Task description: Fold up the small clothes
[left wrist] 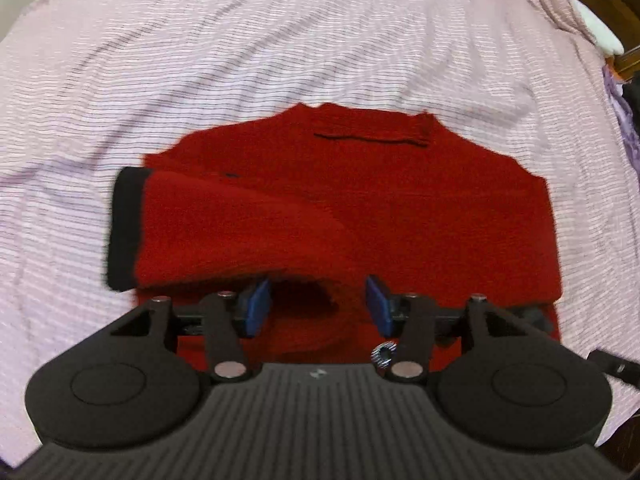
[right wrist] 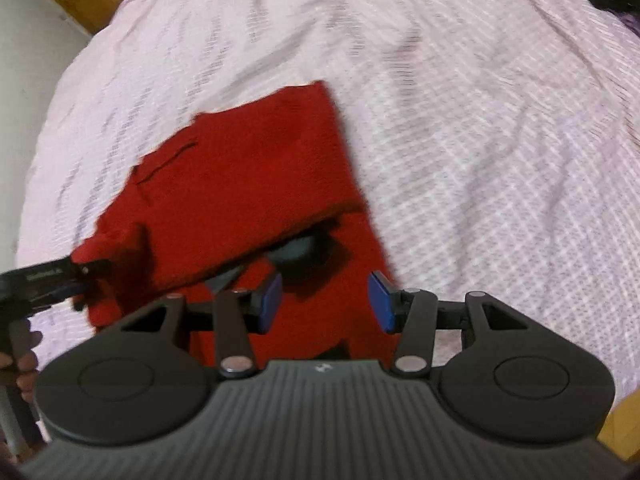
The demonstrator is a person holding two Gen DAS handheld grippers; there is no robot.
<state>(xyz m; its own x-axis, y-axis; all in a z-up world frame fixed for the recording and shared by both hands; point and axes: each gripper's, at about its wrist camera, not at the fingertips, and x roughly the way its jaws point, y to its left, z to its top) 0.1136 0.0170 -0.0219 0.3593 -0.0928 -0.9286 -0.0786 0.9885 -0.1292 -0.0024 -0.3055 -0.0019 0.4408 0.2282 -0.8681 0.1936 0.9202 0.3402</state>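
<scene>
Your left gripper (left wrist: 318, 300) stands open over the red sweater (left wrist: 360, 200) on the bed (left wrist: 280, 40), gripping nothing. Your right gripper (right wrist: 326, 300) is half-open above the sweater's hem, also empty.

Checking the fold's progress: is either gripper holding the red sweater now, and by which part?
Neither: left gripper and right gripper stand open over the red sweater, pads not pressing.

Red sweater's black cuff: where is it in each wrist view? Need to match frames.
Left wrist: black cuff at centre-left, ending the sleeve folded across the red sweater.
Right wrist: the cuff cannot be made out; the left gripper covers that edge of the sweater, at far left.
Shared landmark: the sweater's collar, top centre in the left view, upper left of the sweater in the right.
</scene>
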